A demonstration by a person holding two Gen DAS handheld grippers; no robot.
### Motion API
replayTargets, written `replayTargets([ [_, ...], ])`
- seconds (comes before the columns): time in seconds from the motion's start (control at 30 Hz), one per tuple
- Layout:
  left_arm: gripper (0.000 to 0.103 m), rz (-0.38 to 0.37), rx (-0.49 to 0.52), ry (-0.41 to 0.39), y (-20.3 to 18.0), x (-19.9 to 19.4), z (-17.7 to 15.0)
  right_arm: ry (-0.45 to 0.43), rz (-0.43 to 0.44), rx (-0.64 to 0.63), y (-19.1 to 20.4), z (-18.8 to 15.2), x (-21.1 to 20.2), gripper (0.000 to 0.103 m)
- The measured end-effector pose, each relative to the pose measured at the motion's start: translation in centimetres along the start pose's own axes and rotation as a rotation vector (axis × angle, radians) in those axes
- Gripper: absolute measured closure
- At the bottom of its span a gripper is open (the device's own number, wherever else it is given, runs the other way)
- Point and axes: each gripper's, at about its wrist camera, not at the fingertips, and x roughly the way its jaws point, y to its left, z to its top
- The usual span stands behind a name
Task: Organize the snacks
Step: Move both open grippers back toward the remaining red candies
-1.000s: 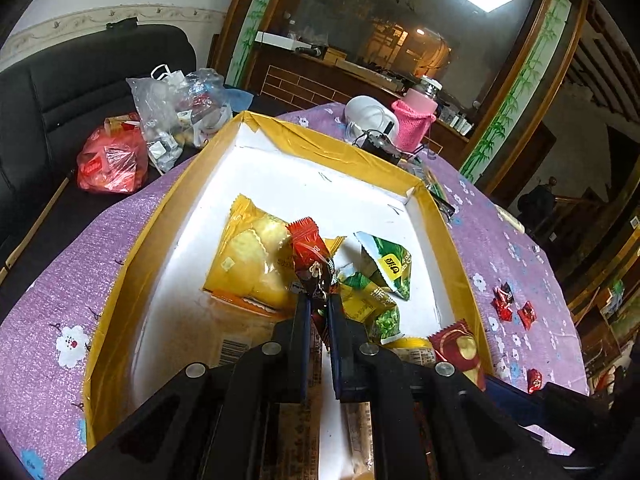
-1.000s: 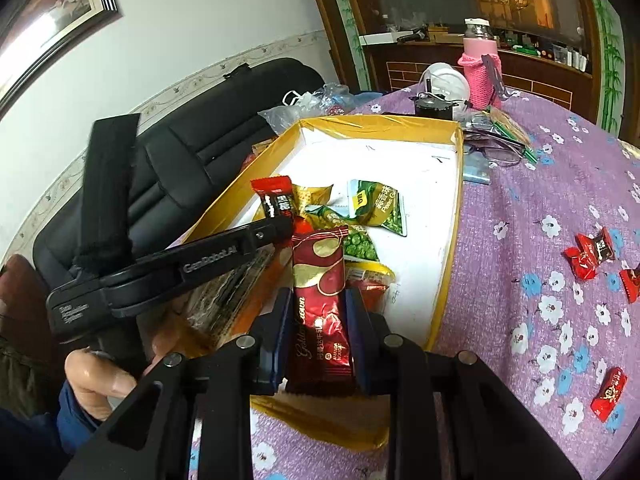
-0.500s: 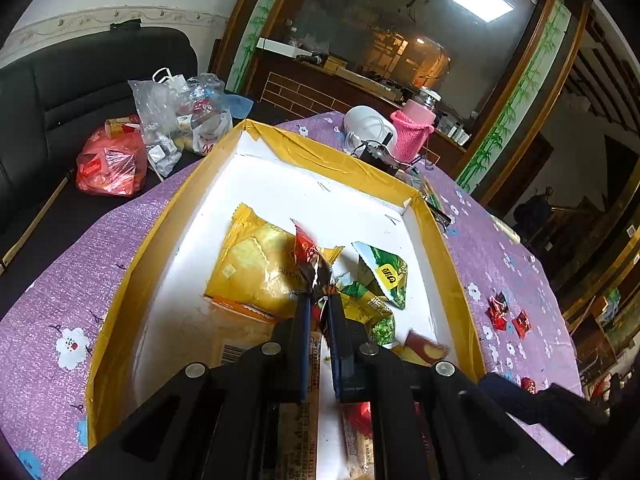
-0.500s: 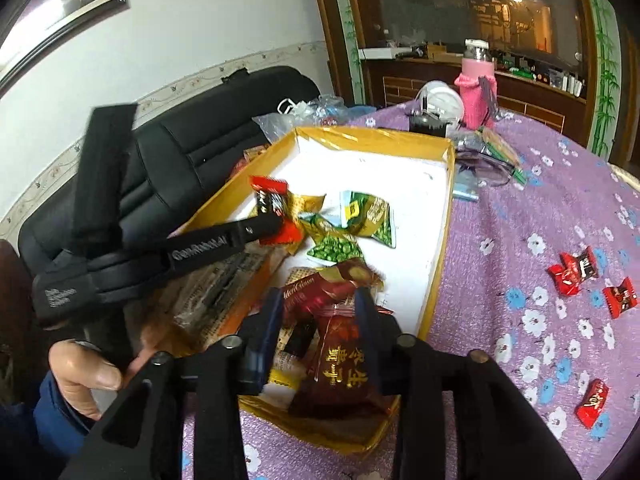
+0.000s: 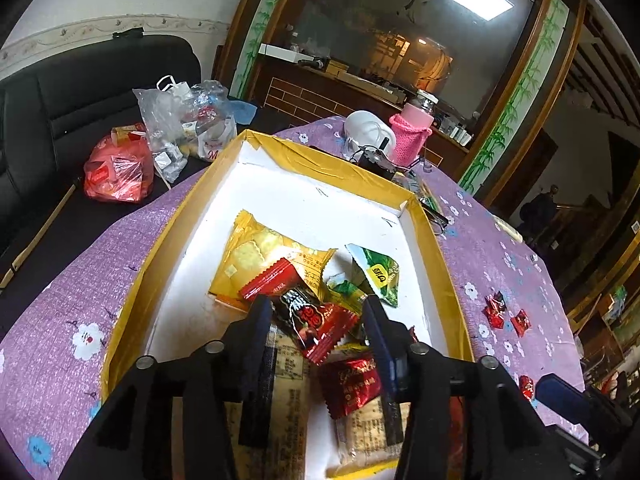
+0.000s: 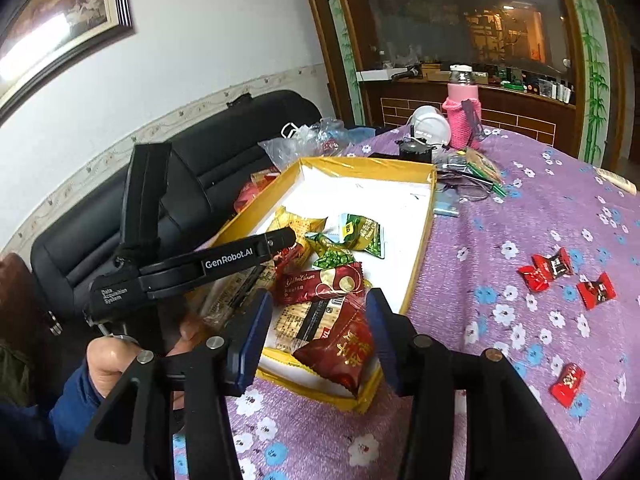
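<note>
Snacks lay heaped in the yellow-rimmed box (image 5: 168, 240); left gripper (image 5: 316, 312) jaws stood spread over a red-black packet (image 5: 316, 322), not touching it. Right gripper (image 6: 320, 308) jaws also spread above a dark red pouch (image 6: 344, 350) at the box's near edge. Loose red candies (image 6: 546, 268) sat well apart on the purple tabletop (image 6: 520, 208).

Snack packets (image 5: 276, 268) (red, yellow, green) heaped in yellow-rimmed box (image 5: 160, 248).

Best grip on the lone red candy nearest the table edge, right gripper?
Take the red candy across its narrow middle from above. It lies flat and tilted on the purple tablecloth with crimped ends, well apart from other candies. Right gripper is open; turn the fingers square to its long axis.
</note>
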Motion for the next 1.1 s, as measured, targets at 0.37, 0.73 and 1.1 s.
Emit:
replayTargets([
  [0.37, 0.035, 0.012, 0.022, -0.044, -2.1, -3.2, -0.2, -0.083, -0.016, 0.08, -3.2, -0.8, -4.6, 0.05],
  [0.73, 0.033, -0.06, 0.189, -0.017, -9.4, -5.2, -1.5, -0.147, -0.109, 0.299, -11.7, -2.1, -9.9, 0.049],
  [1.1, 0.033, -0.283, 0.415, 0.117, -22.8, -6.9, -4.3, -0.244, -0.292, 0.522, -20.2, -5.7, -21.0, 0.049],
])
